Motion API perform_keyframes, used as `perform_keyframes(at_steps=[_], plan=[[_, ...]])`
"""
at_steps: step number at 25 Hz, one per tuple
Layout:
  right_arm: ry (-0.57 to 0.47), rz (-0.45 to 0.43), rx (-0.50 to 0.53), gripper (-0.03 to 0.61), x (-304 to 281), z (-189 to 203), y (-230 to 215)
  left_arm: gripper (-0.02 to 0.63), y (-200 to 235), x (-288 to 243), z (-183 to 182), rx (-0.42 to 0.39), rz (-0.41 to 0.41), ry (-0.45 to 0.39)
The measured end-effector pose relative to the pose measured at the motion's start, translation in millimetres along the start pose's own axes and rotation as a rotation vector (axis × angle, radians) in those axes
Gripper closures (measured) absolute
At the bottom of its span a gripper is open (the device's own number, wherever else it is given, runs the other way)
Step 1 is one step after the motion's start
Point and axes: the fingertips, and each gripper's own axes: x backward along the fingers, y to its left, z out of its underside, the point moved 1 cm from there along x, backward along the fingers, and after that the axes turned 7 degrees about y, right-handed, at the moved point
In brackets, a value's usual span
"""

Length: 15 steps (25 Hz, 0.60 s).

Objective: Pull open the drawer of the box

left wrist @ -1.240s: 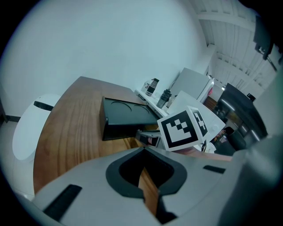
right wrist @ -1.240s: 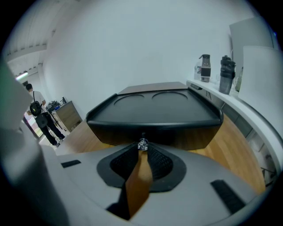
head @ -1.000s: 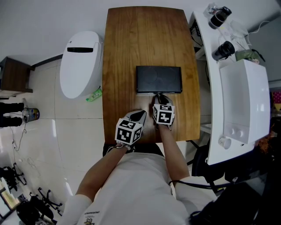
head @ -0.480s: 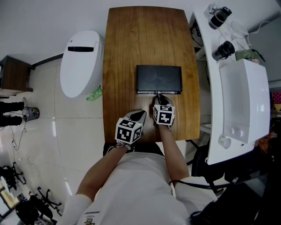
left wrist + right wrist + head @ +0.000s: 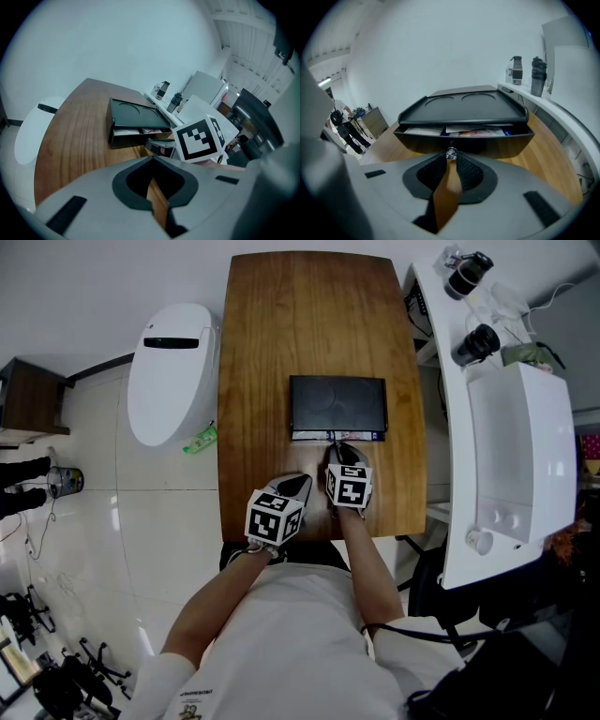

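Note:
A flat black box (image 5: 337, 401) lies on the wooden table (image 5: 272, 343). Its drawer (image 5: 337, 436) is out a little at the near side, and papers show inside (image 5: 476, 131). My right gripper (image 5: 332, 444) is shut on the drawer's small shiny knob (image 5: 451, 153) at the middle of the drawer front (image 5: 497, 143). My left gripper (image 5: 302, 483) hangs shut and empty above the table's near edge, left of the right one. In the left gripper view the box (image 5: 133, 114) lies ahead, with the right gripper's marker cube (image 5: 199, 139) to its right.
A white rounded bin (image 5: 171, 371) stands on the floor left of the table. A white counter (image 5: 511, 427) with two dark bottles (image 5: 473, 306) runs along the right. Bare wood extends beyond the box and to its left.
The drawer has slid out a little toward me, with light contents now visible along the box's near edge. The right gripper stays shut on the knob; the left gripper has barely moved.

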Motion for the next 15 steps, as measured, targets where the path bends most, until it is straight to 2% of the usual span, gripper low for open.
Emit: perform_keyframes(at_steps=[15], plan=[[0.003, -0.003, -0.004, 0.523, 5.5, 10.2, 2.0, 0.611, -1.5, 2.6, 7.2, -0.006, -0.001, 0.004]])
